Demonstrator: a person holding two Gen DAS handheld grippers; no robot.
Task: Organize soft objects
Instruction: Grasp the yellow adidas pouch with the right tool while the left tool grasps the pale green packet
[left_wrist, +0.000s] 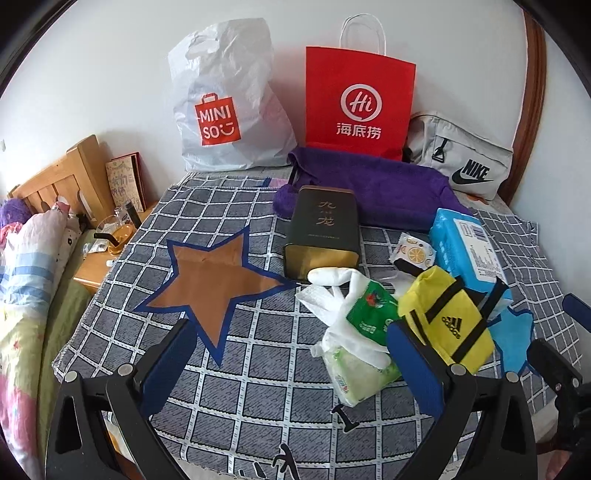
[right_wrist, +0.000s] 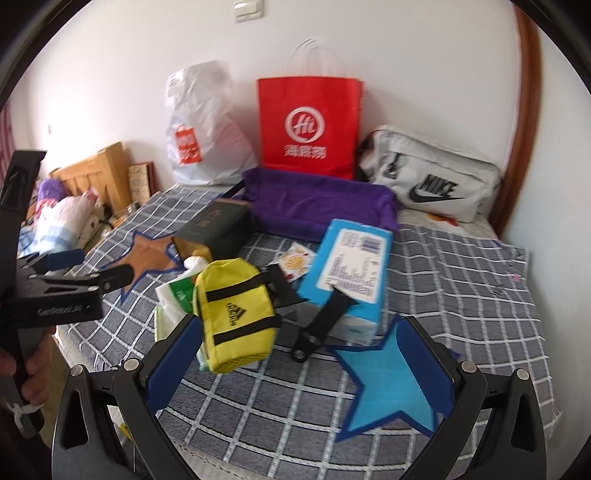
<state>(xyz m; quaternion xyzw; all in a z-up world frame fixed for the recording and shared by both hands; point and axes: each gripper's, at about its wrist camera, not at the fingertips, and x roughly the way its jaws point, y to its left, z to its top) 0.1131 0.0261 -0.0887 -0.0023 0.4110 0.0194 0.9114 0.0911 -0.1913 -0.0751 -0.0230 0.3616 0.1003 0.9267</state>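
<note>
Both of our tools hung spread wide: the left tool (left_wrist: 291, 354) over the checked bed cover (left_wrist: 258, 387), the right tool (right_wrist: 299, 358) near the yellow pouch (right_wrist: 236, 314). That pouch hid part of the white bag of tissue packs (left_wrist: 351, 332); its small print blurred.

I'm seeing soft, even daylight brightening both views; the right wrist picture is smearing with motion blur, and fisheye distortion is bending and darkening every corner.
</note>
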